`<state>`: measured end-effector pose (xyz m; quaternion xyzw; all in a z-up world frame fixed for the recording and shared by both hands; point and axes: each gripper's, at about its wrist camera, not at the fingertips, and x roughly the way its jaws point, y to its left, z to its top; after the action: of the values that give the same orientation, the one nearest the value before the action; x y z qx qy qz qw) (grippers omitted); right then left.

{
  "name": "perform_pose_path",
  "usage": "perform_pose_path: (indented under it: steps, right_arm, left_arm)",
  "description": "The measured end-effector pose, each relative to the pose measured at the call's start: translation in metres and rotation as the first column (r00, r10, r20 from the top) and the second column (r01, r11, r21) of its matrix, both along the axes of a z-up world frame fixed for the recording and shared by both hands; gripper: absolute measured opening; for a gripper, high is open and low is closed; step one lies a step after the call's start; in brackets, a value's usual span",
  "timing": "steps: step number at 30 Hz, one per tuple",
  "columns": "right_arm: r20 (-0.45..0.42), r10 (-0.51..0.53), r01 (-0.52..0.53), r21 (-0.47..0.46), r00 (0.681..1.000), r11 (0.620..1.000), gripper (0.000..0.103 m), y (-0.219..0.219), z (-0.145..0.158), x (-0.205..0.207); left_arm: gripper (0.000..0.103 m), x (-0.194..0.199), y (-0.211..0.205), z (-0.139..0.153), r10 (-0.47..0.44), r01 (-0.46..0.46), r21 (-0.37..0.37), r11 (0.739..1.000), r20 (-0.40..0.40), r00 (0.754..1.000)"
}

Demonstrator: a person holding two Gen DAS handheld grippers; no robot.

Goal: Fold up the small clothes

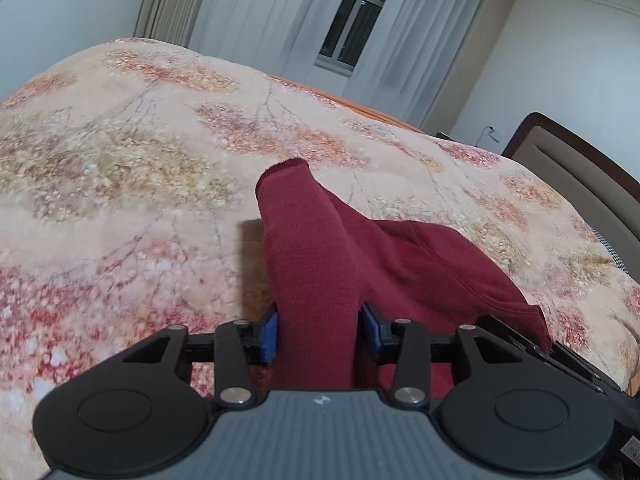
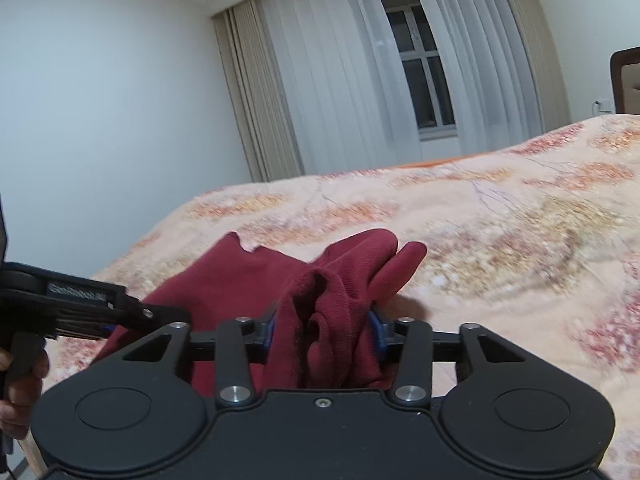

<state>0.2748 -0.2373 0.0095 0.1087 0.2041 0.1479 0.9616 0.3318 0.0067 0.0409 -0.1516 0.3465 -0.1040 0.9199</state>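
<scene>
The left gripper's blue fingers stand apart with a thick roll of the dark red garment running up between them. The left pad touches the cloth; on the right a sliver of gap shows beside the pad, so I cannot tell whether the cloth is really pinched. In the left wrist view the roll rises from the bottom centre toward the middle of the frame, ending in a ribbed cuff, while the rest of the garment spreads to the lower right over the bed, which is covered by a flowered blanket in pink and orange.

The right gripper's fingers are likewise apart, with a bunched wad of the same garment filling the space between them; both blue pads lie against the folds, though how firmly is not clear. In the right wrist view the cloth sits at lower centre, draped onto the bed. The other gripper enters from the left edge, held in a person's hand at lower left.

White curtains and a dark window fill the upper middle, and a headboard shows at the right edge of the left wrist view.
</scene>
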Motion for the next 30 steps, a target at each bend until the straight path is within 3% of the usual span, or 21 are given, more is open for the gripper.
perform_pose_path:
  steps: [2,3,6,10,20,30]
  right_arm:
    - [-0.003,-0.011,0.011,-0.018,1.000,1.000,0.072,-0.002,0.000,-0.006]
    - [0.005,-0.016,0.016,-0.023,1.000,1.000,0.077,-0.003,0.002,-0.010]
    - [0.051,-0.025,0.027,-0.044,0.998,0.999,0.090,-0.005,0.010,-0.026]
    - [0.106,-0.038,0.045,-0.066,0.994,0.997,0.102,-0.005,0.024,-0.047]
    - [0.249,-0.065,0.082,-0.059,0.966,0.995,0.102,-0.004,0.050,-0.125]
    - [0.298,-0.093,0.112,-0.047,0.950,0.993,0.103,-0.005,0.043,-0.208]
  left_arm:
    - [0.071,-0.005,0.000,0.002,0.015,-0.015,0.012,1.000,0.009,1.000]
    - [0.082,-0.009,0.001,0.005,0.028,-0.028,0.018,0.999,0.021,0.999]
    - [0.087,-0.024,0.001,0.014,0.046,-0.048,0.036,0.998,0.055,0.997]
    - [0.101,-0.049,0.000,0.028,0.069,-0.076,0.062,0.995,0.105,0.992]
    - [0.103,-0.140,-0.002,0.056,0.114,-0.160,0.148,0.976,0.277,0.954]
    - [0.103,-0.231,-0.004,0.047,0.108,-0.193,0.193,0.962,0.378,0.919]
